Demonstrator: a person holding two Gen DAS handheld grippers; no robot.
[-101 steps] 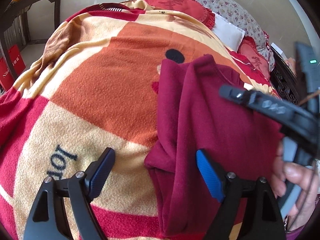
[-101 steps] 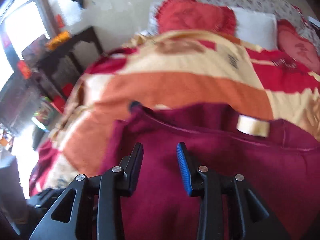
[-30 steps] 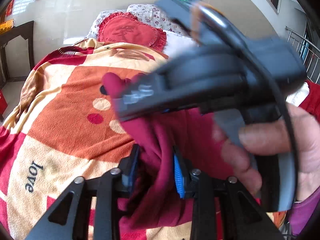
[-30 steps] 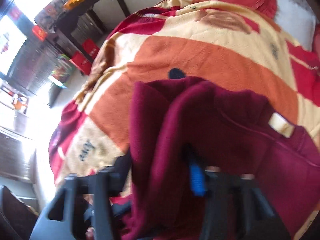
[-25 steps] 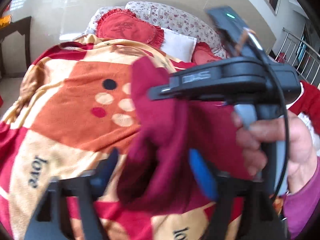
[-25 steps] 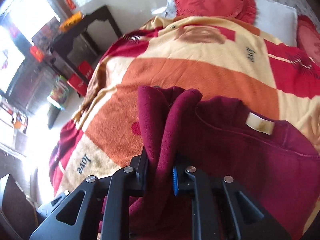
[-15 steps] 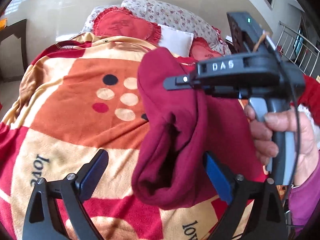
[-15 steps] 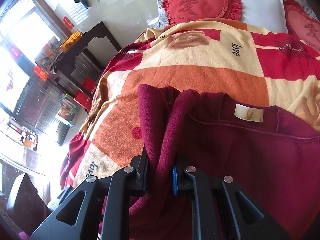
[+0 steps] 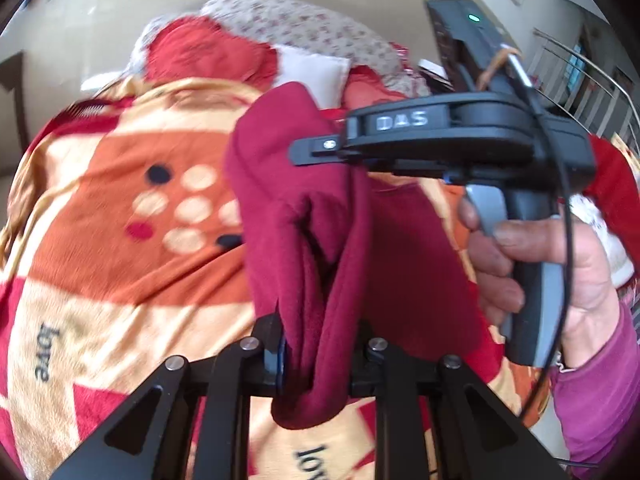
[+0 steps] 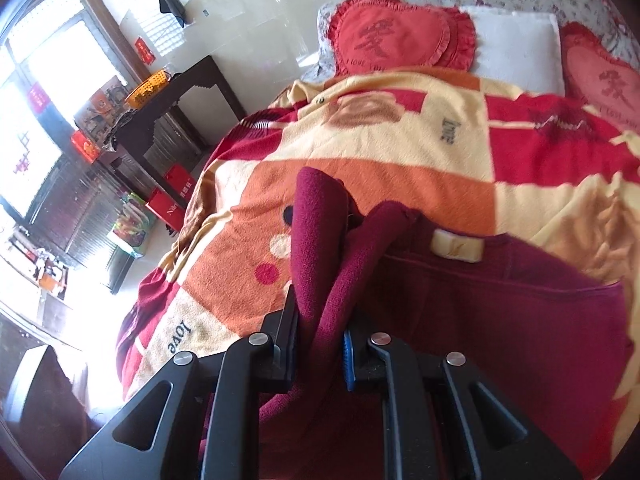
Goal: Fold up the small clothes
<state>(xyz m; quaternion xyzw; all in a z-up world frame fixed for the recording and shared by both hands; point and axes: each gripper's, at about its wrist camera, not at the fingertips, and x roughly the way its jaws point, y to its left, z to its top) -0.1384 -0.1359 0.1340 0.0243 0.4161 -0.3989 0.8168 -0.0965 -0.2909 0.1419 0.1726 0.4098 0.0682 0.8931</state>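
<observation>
A dark red fleece garment point(image 9: 304, 240) is lifted off the orange, cream and red blanket point(image 9: 120, 248). My left gripper point(image 9: 316, 356) is shut on a bunched fold near its lower edge. In the left wrist view the right gripper's body point(image 9: 440, 140) reaches in from the right, held by a hand point(image 9: 552, 264), and pinches the garment higher up. In the right wrist view my right gripper point(image 10: 320, 340) is shut on a raised fold of the garment point(image 10: 320, 240). The garment's collar with a cream label point(image 10: 456, 246) lies to the right.
The blanket point(image 10: 400, 184) covers a bed. Red heart cushions point(image 10: 400, 36) and a white pillow point(image 10: 516, 44) lie at the head. A dark side table point(image 10: 176, 92) with an orange basket and red bags stands to the left, by a bright window.
My left gripper was open around the hanging fold and has closed on it. The right gripper has kept its hold and the garment has lifted a little higher.
</observation>
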